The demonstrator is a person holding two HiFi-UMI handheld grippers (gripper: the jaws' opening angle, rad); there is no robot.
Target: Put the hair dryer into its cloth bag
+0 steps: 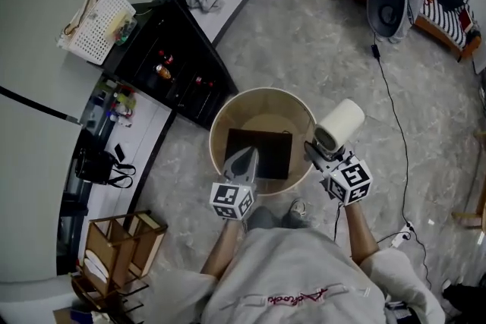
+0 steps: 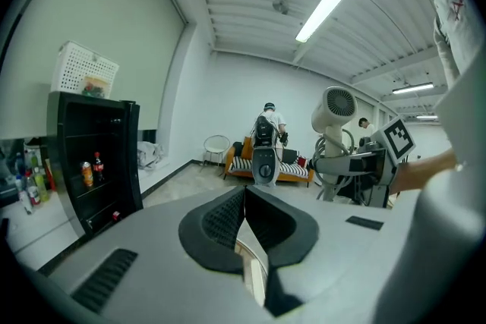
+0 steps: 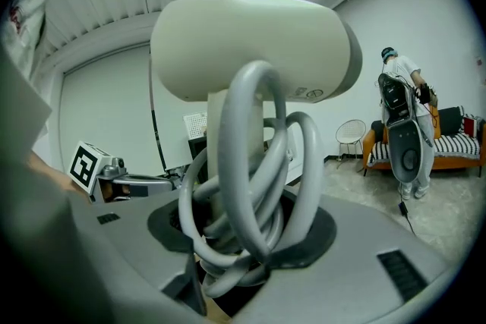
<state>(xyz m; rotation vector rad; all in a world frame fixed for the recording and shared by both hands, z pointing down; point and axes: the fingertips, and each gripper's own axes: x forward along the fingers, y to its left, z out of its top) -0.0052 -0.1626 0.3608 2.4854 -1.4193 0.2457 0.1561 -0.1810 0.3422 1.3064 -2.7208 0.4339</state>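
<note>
**Cream hair dryer (image 1: 339, 124) in hand; dark bag (image 1: 258, 153) not yet entered**

Progress: early stage. The right gripper (image 1: 320, 151) is clamped on the hair dryer's handle, and the loops of grey cord (image 3: 254, 186) wound round that handle are caught between its jaws as well. The hair dryer stands upright, barrel on top, over the right edge of the round table (image 1: 262, 92). The left gripper (image 1: 243, 159) has its jaws pressed together on nothing and hovers over the near left part of the bag.

The bag lies flat on the table, inside the rim and apart from the hair dryer. No mouth can be made out, so which side opens cannot be told.

Outstanding, by judgement: find and spread the mouth, hold it open, then lower the hair dryer in, cord included. None of this is done.

Materials:
- **Hair dryer:** smooth matt plastic. It has a short fat cylindrical barrel on a straight handle, with a round grille at the back.
- **Cord:** thick and rubbery, in springy loose loops that are likely to snag at the mouth.
- **Bag:** dark, square and thin. It looks limp and lies without folds.
- **Table:** pale wood, circular, with a raised rim like a shallow tub.
</note>
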